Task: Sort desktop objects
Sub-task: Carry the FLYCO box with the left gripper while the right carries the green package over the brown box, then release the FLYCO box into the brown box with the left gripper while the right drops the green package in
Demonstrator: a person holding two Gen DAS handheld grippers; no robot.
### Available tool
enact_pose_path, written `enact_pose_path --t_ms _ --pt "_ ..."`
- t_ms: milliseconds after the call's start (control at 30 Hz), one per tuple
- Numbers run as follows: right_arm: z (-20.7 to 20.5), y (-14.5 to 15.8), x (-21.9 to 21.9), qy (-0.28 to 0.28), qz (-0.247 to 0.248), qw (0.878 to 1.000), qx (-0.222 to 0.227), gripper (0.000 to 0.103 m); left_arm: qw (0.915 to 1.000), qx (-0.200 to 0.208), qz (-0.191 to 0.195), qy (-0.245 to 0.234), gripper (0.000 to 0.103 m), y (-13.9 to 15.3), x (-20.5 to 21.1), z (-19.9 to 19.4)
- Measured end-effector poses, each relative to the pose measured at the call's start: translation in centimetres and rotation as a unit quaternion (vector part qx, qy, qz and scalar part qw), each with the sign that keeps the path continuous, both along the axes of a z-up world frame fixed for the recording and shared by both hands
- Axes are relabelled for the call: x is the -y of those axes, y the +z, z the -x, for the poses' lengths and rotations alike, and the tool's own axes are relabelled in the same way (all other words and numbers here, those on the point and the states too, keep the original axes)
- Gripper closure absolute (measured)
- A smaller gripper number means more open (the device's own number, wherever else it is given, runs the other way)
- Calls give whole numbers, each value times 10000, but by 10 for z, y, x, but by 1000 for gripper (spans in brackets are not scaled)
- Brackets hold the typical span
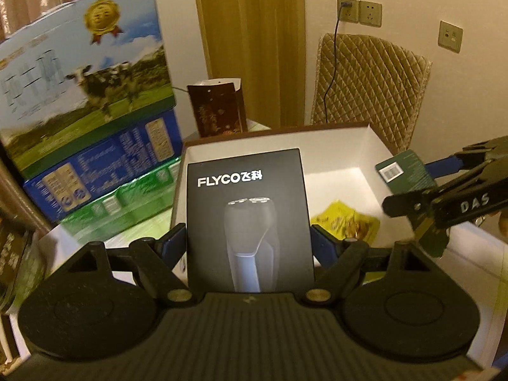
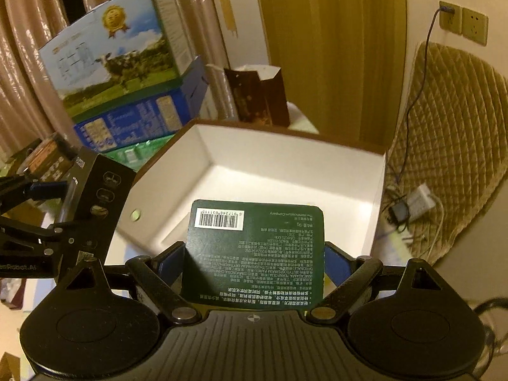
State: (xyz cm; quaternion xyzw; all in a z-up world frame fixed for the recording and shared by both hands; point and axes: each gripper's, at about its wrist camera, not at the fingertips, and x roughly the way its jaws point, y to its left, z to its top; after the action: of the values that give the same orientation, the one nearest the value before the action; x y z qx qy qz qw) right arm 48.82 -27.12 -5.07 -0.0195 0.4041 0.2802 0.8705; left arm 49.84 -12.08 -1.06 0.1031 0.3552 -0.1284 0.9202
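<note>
Left tool (image 1: pixel 249 238) grips black shaver box (image 1: pixel 247 216); right tool (image 2: pixel 254 254) grips green card pack (image 2: pixel 257 247). Both held above open white box (image 2: pixel 285 171), yellow packet (image 1: pixel 346 222) inside. Step: carry to bin. Next: lower, release inside.

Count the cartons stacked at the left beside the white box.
3, one on another: the cow-print carton on top, the blue carton under it, the green carton lowest. More may sit hidden behind them.
</note>
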Motion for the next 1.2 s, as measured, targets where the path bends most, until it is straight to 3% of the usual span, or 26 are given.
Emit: enact_pose_path --t_ms 500,800,1200 --pt "-101 -31 -36 -29 560 9984 -86 16 9978 -583 -265 177 24 -50 33 -132" --pt "-131 -59 -45 -8 820 9963 -259 16 9946 -825 -576 237 24 -88 52 -178" --pt "-152 -78 -45 -33 1044 9939 -344 16 9878 -1107 -1039 360 24 -122 62 -208"
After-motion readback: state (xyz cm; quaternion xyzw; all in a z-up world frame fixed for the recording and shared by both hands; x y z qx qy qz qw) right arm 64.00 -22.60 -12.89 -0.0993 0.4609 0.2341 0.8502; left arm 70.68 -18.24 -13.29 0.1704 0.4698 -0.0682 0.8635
